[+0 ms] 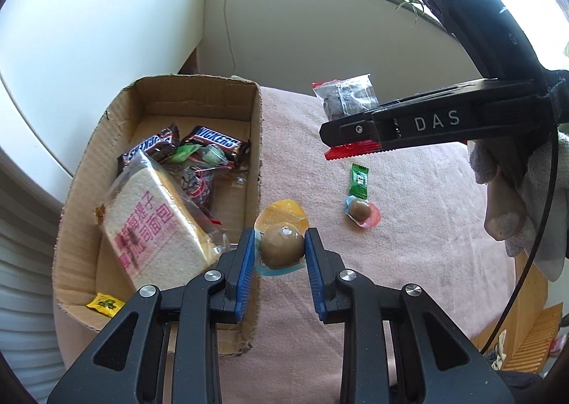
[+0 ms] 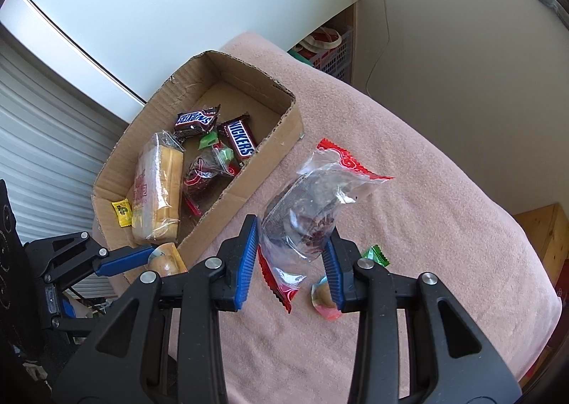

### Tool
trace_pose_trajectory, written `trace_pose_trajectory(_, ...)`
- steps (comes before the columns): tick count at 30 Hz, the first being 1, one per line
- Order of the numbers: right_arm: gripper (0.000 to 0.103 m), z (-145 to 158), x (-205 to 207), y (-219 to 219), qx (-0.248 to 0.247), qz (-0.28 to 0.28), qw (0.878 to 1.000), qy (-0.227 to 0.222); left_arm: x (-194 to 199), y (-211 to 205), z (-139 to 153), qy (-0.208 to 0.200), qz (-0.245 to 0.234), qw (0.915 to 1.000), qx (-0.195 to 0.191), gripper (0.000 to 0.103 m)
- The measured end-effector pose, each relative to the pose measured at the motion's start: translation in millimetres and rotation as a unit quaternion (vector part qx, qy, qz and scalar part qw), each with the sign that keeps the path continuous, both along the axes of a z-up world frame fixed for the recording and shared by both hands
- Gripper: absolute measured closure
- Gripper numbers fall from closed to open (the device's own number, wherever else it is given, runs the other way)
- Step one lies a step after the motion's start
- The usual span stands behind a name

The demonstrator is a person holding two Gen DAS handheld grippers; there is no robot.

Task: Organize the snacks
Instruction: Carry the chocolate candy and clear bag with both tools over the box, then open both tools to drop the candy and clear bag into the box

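Observation:
My left gripper (image 1: 281, 247) is shut on a brown jelly cup (image 1: 282, 246) with a yellow lid, held above the right wall of the cardboard box (image 1: 254, 162). The same left gripper (image 2: 156, 256) shows in the right wrist view beside the box's (image 2: 249, 183) near corner, with the jelly cup (image 2: 165, 262) in it. My right gripper (image 2: 291, 254) is shut on a clear red-edged packet of dark snack (image 2: 313, 205), lifted over the pink cloth (image 2: 426, 226). In the left wrist view that gripper (image 1: 329, 141) comes in from the right with the packet (image 1: 346, 96).
Inside the box lie a wrapped bread loaf (image 1: 156, 222), two Snickers bars (image 1: 217, 143), a dark snack packet (image 1: 197, 183) and a yellow candy (image 1: 105, 303). On the cloth (image 1: 409, 226) sit a green candy (image 1: 359, 181) and another jelly cup (image 1: 361, 211). A gloved hand (image 1: 515, 205) is at right.

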State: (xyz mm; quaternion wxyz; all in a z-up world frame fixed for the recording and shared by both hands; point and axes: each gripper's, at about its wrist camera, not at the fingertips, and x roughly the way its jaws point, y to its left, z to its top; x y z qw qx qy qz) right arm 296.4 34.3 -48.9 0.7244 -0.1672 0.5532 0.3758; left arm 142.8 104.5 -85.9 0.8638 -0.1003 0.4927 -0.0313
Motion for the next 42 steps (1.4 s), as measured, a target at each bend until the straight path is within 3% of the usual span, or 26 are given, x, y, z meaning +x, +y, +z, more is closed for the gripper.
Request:
trace_pose_trajectory(17,0.067,1.3,-12.5,60.7,-0.005,0.048,0.999,-0.004,-6.8,53.3,4.7,-0.007,0.049,0.9987,0.008,0.077)
trace_pose_trajectory(42,0.066,-20.4,-22.4,109.3,-0.013,0.075,0.997,0.005,-2.3,73.9,-7.5,0.001,0.061,0.9981,0.011,0.075)
